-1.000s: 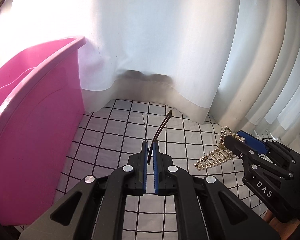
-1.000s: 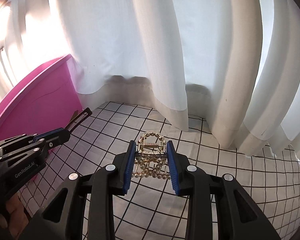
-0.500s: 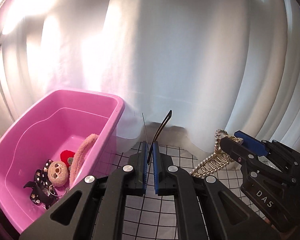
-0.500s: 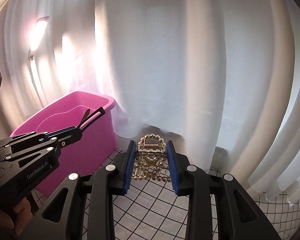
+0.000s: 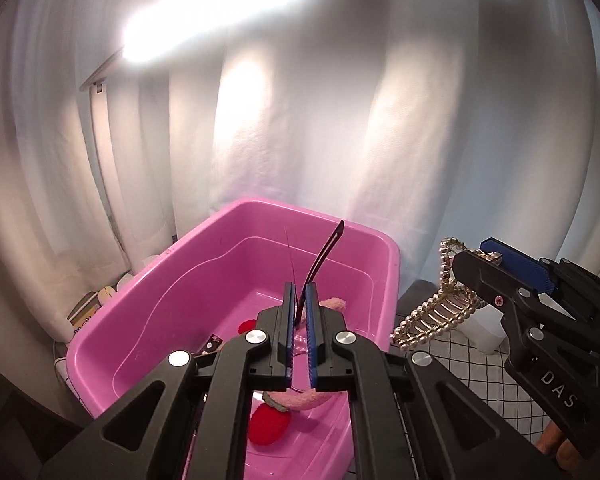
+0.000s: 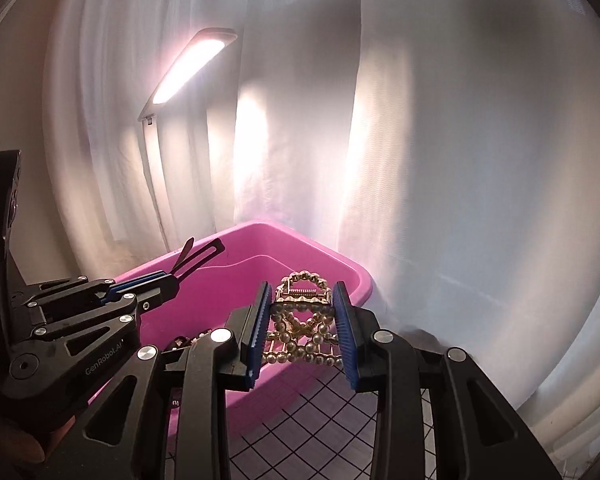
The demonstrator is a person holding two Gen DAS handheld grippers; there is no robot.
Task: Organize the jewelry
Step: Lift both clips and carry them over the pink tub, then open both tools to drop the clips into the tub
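While the left gripper (image 5: 299, 300) has its jaws pressed almost together on a slim black metal hair clip (image 5: 320, 258), the clip's long axis runs forward and up out of the blue pads, its tip over the open pink plastic tub (image 5: 236, 256). The right gripper (image 6: 302, 320) pinches a gold claw clip studded with pearl beads (image 6: 302, 322) crosswise between half-spread jaws, just short of the tub's near right rim. The tub lies ahead and below both; the left hand looks nearer, already above the interior, where a red knitted piece (image 5: 268, 424) and a pink fluffy band (image 5: 300, 398) rest. A white table cover with a black grid (image 6: 296, 424) carries the tub; white curtains (image 6: 440, 160) and a lit lamp (image 6: 188, 66) stand behind.
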